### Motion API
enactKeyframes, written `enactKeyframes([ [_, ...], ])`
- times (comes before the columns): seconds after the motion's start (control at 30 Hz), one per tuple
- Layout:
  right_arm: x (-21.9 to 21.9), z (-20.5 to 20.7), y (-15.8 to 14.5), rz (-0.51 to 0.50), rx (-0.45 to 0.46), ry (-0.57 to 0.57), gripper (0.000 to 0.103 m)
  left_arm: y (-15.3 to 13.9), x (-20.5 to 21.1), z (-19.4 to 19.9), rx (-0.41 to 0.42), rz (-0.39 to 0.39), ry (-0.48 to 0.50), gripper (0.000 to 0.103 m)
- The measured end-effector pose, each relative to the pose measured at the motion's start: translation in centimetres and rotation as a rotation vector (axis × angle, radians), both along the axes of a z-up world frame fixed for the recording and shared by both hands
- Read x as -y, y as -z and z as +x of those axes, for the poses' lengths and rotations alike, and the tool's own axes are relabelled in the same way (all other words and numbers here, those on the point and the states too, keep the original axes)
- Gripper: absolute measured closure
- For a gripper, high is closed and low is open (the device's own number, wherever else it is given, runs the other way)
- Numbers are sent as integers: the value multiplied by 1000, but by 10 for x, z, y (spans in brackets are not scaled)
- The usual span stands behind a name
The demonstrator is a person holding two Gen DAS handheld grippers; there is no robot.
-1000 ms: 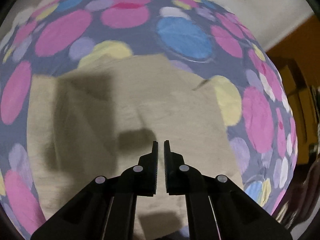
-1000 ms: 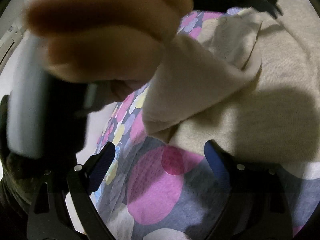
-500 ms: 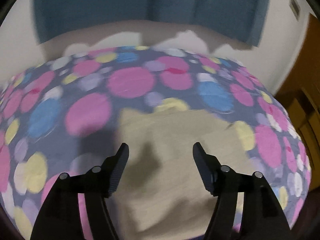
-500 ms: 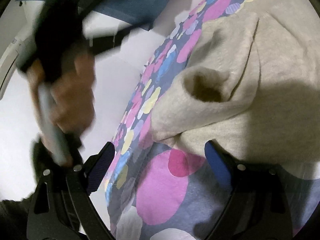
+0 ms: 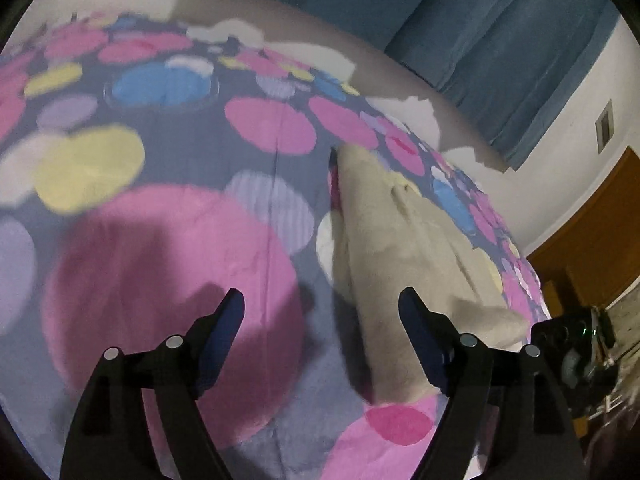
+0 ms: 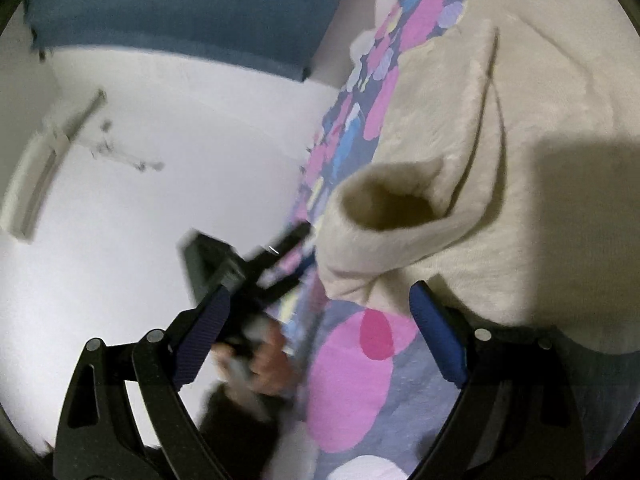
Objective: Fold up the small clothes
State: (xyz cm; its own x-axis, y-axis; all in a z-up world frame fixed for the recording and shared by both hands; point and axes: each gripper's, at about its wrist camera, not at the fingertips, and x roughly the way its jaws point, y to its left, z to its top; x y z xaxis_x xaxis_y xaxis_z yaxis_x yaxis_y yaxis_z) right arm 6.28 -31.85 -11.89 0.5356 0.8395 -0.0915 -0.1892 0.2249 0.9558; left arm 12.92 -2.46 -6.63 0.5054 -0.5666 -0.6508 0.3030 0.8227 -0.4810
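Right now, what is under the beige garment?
The beige garment lies on the polka-dot bedspread, visible around its edges. What lies beneath its middle is covered.

A cream fleece garment (image 6: 520,128) lies partly folded on a polka-dot bedspread (image 6: 344,380) near the bed's edge, 1 sleeve doubled over its body, the open cuff (image 6: 392,208) facing up.

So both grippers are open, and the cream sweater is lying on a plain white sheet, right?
Not quite. Both the left gripper and the right gripper are open, but the cream sweater lies on a bedspread with pink, blue and yellow dots, not a plain white sheet. The left wrist view shows it best.
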Motion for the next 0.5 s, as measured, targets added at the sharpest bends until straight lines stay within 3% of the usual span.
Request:
enactKeyframes([
  [0.07,8,0,4,67,-37,8,12,8,2,4,-38,14,9,25],
  [0.17,22,6,6,117,-103,32,12,7,1,6,-34,-30,39,25],
  [0.5,44,51,-12,-52,-219,108,12,11,1,8,-50,-28,42,23],
])
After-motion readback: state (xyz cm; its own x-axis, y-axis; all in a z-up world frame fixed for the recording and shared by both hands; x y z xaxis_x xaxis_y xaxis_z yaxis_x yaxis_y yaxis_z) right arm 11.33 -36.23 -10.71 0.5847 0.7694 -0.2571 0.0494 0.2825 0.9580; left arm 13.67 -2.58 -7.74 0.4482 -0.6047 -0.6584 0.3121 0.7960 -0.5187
